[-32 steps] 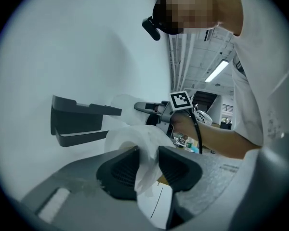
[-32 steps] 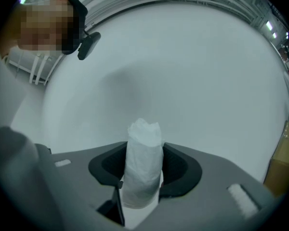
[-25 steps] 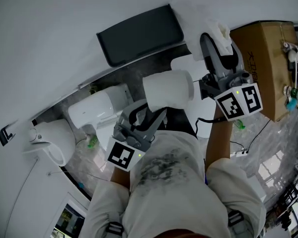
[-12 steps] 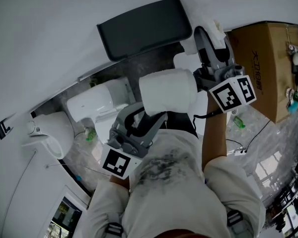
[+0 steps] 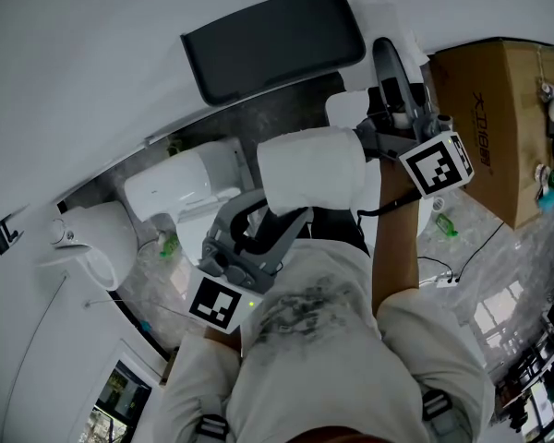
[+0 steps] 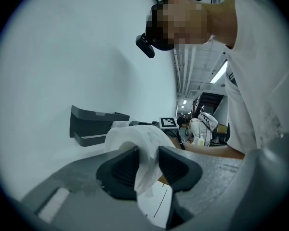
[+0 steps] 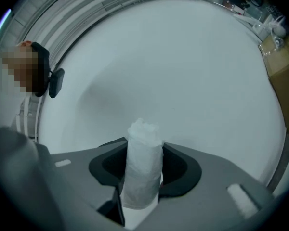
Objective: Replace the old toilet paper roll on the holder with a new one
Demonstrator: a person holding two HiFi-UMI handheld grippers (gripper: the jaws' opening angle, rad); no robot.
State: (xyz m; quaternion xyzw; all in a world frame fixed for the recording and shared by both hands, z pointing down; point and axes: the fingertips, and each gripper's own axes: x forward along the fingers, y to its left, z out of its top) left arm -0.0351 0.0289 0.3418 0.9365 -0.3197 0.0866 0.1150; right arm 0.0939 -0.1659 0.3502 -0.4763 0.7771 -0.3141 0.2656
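Note:
My left gripper (image 5: 275, 218) is shut on the new toilet paper roll (image 5: 311, 169), a thick white roll held in front of the person's chest. In the left gripper view the pads pinch the new roll's wall (image 6: 137, 146) between them (image 6: 147, 160). My right gripper (image 5: 390, 58) reaches up beside the dark grey holder (image 5: 272, 40) on the white wall. It is shut on the old toilet paper roll (image 7: 143, 165), a thin squashed white roll standing upright between the jaws (image 7: 144, 158). The holder (image 6: 94, 124) also shows ahead of the left gripper.
A white toilet (image 5: 180, 192) stands below the holder at the left, with another white fixture (image 5: 92, 247) further left. A cardboard box (image 5: 499, 118) stands at the right. Small green items (image 5: 443, 229) and a cable lie on the marbled floor.
The right gripper has rolled about its own line and sunk a little, staying by the holder's right end. The left gripper and the new roll have barely moved.

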